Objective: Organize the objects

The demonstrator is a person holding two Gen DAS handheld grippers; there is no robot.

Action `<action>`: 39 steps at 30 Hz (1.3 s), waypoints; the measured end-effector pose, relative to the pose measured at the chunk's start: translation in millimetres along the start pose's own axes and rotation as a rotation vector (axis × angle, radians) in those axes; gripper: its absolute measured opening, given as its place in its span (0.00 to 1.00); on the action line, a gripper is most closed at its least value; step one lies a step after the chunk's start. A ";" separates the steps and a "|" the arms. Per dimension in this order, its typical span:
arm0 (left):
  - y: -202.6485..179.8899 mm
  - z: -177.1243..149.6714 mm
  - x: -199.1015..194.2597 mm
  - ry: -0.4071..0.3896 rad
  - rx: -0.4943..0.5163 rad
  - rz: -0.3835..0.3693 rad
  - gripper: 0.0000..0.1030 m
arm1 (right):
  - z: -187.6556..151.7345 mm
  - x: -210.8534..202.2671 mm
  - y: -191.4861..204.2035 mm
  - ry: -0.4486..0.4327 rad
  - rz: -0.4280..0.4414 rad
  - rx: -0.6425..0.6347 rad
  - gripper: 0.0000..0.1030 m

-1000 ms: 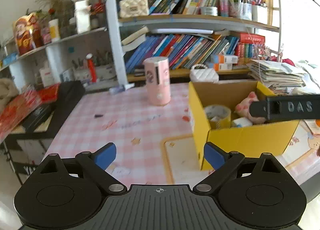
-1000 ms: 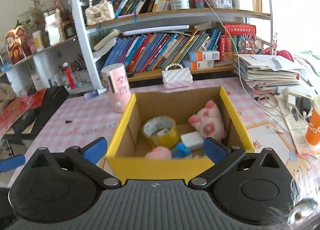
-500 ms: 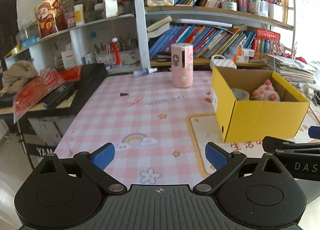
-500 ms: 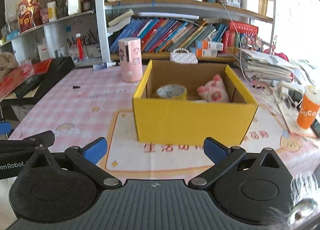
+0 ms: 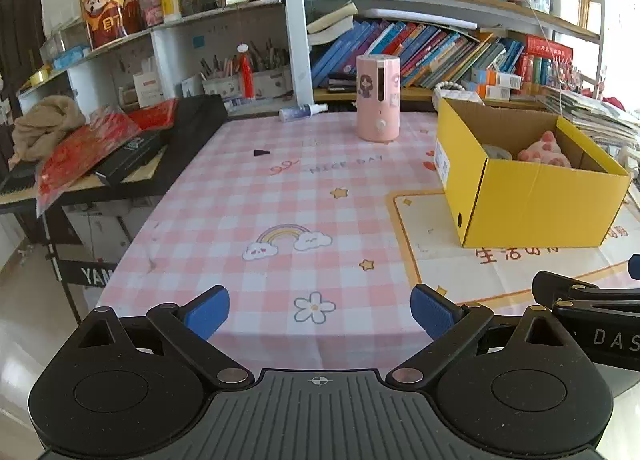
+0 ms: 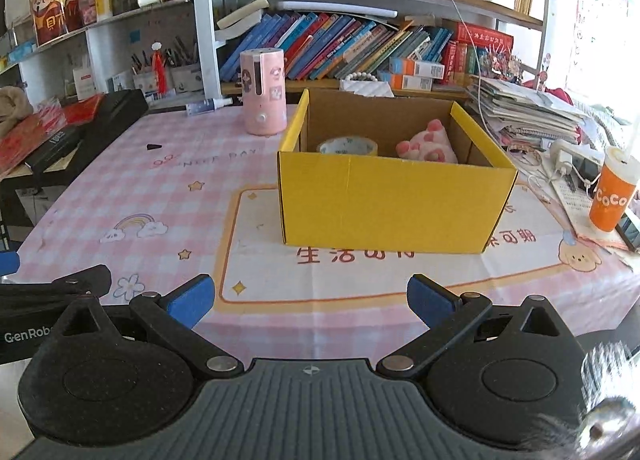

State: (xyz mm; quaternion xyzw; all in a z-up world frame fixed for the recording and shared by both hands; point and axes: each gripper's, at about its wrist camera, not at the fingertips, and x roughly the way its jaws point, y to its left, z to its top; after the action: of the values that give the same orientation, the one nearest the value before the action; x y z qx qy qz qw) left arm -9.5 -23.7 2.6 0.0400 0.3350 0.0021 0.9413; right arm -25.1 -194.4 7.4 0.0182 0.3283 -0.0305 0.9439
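The left gripper [image 5: 319, 310] sits at the near edge of the table [image 5: 280, 196], its blue-padded fingers [image 5: 206, 310] spread wide with nothing between them. Far ahead of it and a little to its left lies a small black wedge-shaped piece [image 5: 261, 153] on the pink checked cloth; beyond that, near the shelf foot, a small white spray bottle [image 5: 302, 113] lies on its side. Straight ahead and well away stands a pink cylindrical humidifier [image 5: 378, 97], upright.

Ahead and to the right of the left gripper is the yellow cardboard box [image 5: 532, 196] — open-topped, resting on a cream mat [image 5: 440, 256]. The right gripper [image 6: 311, 302] faces this box [image 6: 392, 204] head-on from the near table edge, its fingers [image 6: 430, 300] likewise spread and holding nothing. Inside the box, a roll of tape [image 6: 347, 146] lies toward the left and a pink plush pig [image 6: 427, 145] sits toward the right — both only partly seen over the front wall.

Far to the right of the right gripper an orange cup [image 6: 612, 192] stands upright, with a stack of papers [image 6: 528, 112] behind it.
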 end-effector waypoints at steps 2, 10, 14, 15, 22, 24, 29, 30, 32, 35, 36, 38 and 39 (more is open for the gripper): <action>-0.3 -1.2 1.0 0.011 0.002 0.000 0.96 | -2.1 -0.4 1.0 0.005 -0.005 0.000 1.00; 0.4 -4.5 1.6 0.027 0.007 -0.004 0.96 | -7.3 -1.0 3.2 0.023 -0.016 0.003 1.00; 1.4 -3.6 1.7 0.030 0.007 -0.013 0.96 | -7.8 -1.0 3.3 0.021 -0.029 0.000 1.00; 1.3 -3.8 2.0 0.032 0.007 -0.014 0.96 | -7.5 -0.7 3.4 0.022 -0.032 0.001 1.00; 1.3 -2.6 4.7 0.047 0.006 -0.020 0.96 | -7.6 0.6 3.2 0.026 -0.034 0.003 1.00; 1.3 -2.3 6.3 0.053 0.003 -0.024 0.96 | -7.6 1.7 2.6 0.029 -0.038 0.004 1.00; 2.3 -1.9 9.6 0.075 -0.022 -0.035 0.96 | -6.5 3.2 2.6 0.032 -0.045 0.003 1.00; 2.7 -1.5 10.8 0.082 -0.028 -0.038 0.96 | -6.5 3.3 2.4 0.032 -0.045 0.004 1.00; 3.4 -1.3 12.0 0.085 -0.036 -0.041 0.96 | -6.3 3.5 2.3 0.030 -0.047 0.003 1.00; 3.8 -0.6 13.2 0.087 -0.041 -0.038 0.96 | -4.4 4.5 3.0 0.027 -0.053 -0.001 1.00; 3.5 -0.5 13.2 0.086 -0.041 -0.036 0.96 | -3.8 5.0 2.8 0.027 -0.053 -0.001 1.00; 3.2 -0.1 13.0 0.084 -0.040 -0.031 0.96 | -3.5 5.3 2.7 0.027 -0.053 -0.001 1.00; 3.2 -0.4 12.9 0.085 -0.039 -0.028 0.96 | -3.6 5.2 2.9 0.027 -0.053 -0.001 1.00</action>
State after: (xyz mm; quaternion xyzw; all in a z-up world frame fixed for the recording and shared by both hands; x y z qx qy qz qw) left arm 0.3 -20.1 -5.6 0.0167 0.3750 -0.0029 0.9269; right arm -23.1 -191.5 1.4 0.0094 0.3416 -0.0551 0.9382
